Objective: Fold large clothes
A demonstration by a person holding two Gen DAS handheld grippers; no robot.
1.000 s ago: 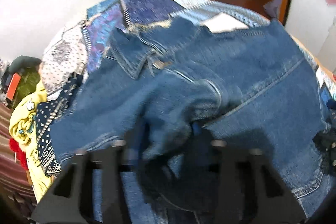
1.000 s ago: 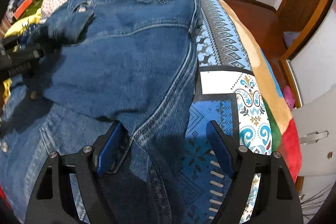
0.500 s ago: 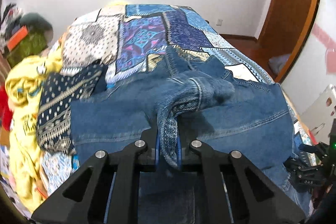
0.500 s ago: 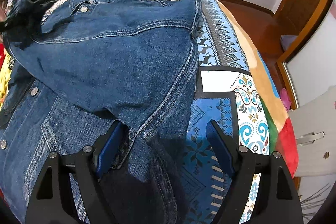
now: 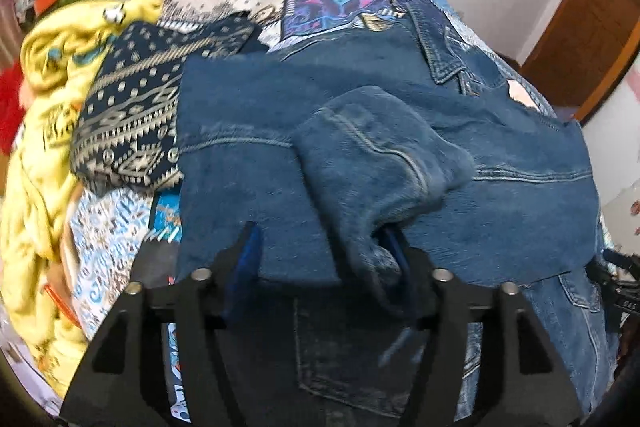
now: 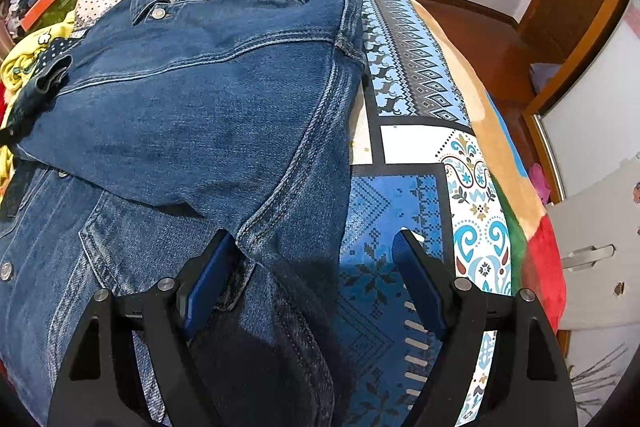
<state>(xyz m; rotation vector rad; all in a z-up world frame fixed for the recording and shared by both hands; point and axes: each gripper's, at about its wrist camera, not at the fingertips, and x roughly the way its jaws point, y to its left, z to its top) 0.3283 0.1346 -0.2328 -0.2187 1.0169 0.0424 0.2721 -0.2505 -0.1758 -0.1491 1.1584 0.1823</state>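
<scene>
On the patchwork bedspread (image 6: pixel 404 211) the denim jacket (image 6: pixel 208 99) lies spread, collar toward the far wall, one side already folded over its body. At the far left of the left wrist view sits a heap of yellow clothing (image 5: pixel 44 131), then a navy patterned garment (image 5: pixel 132 115) touching the jacket's edge. Next comes the left gripper (image 5: pixel 324 247): half a second ago its jaws were pinched tight on the sleeve cuff (image 5: pixel 384 163); now they stand apart, and the cuff lies slumped across the jacket's middle, draped against the right blue pad. That suggests the sleeve fold has just been laid down and let go, though the cuff looks bunched and may want smoothing. Further right, the right gripper (image 6: pixel 316 275) keeps its place over the jacket's lower right edge, jaws wide apart, holding nothing, with the seamed hem between them. A fold of the body likely comes next.
</scene>
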